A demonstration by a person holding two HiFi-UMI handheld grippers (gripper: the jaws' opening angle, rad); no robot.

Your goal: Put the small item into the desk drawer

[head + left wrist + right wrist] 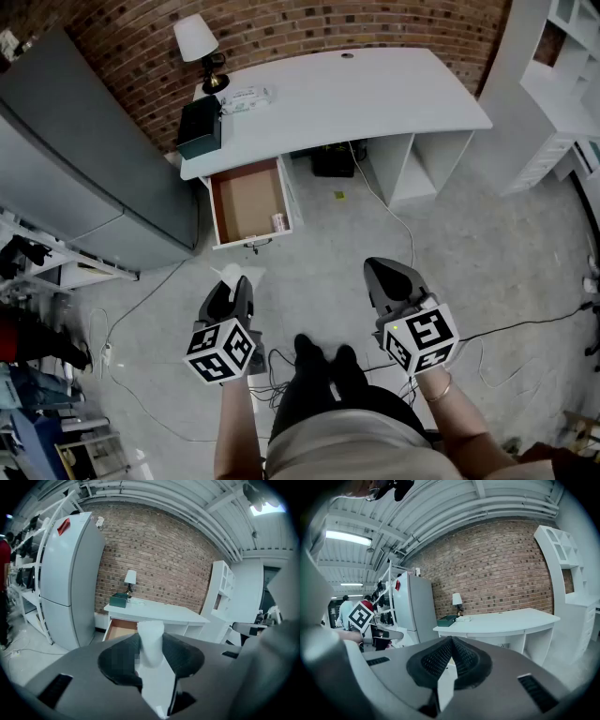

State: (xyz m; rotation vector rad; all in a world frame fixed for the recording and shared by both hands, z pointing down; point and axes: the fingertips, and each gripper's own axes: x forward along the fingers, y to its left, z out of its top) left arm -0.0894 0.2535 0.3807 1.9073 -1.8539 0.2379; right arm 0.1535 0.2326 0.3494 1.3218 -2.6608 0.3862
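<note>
One white item clamped in left gripper; right gripper pressed together, empty. Hovers over open floor, short of pulled-out drawer's front edge under worktop.

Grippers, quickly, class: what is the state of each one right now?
Left gripper: closed on a small white item, which sticks out past its tips.
Right gripper: closed, nothing in it.
</note>
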